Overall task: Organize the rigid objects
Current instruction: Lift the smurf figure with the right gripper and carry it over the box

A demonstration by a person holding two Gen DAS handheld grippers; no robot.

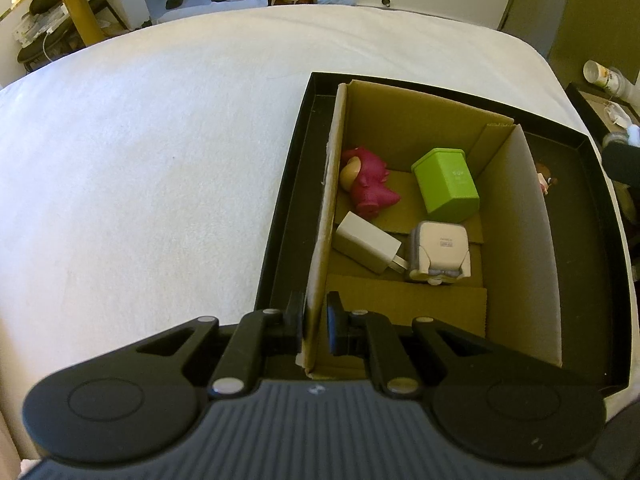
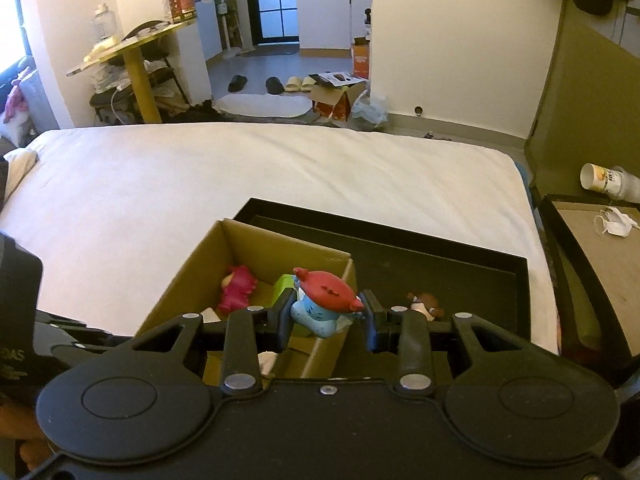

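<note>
A cardboard box (image 1: 412,128) sits inside a black tray (image 1: 280,216) on a white bed. In the box lie a pink figure (image 1: 370,184), a green block (image 1: 446,184), a white charger (image 1: 366,242) and a white-grey cube gadget (image 1: 440,252). My left gripper (image 1: 314,326) is shut on the box's left wall near its front corner. In the right wrist view my right gripper (image 2: 326,316) is shut on a blue toy with a red cap (image 2: 320,300), held above the box's right wall (image 2: 328,336). A small brown figure (image 2: 424,304) lies on the tray floor (image 2: 440,268).
The bed (image 1: 140,180) spreads wide to the left and beyond the tray. A side table (image 2: 600,264) with a tipped paper cup (image 2: 608,180) and a white mask (image 2: 616,220) stands to the right. A dark sleeve (image 2: 16,304) shows at the left edge.
</note>
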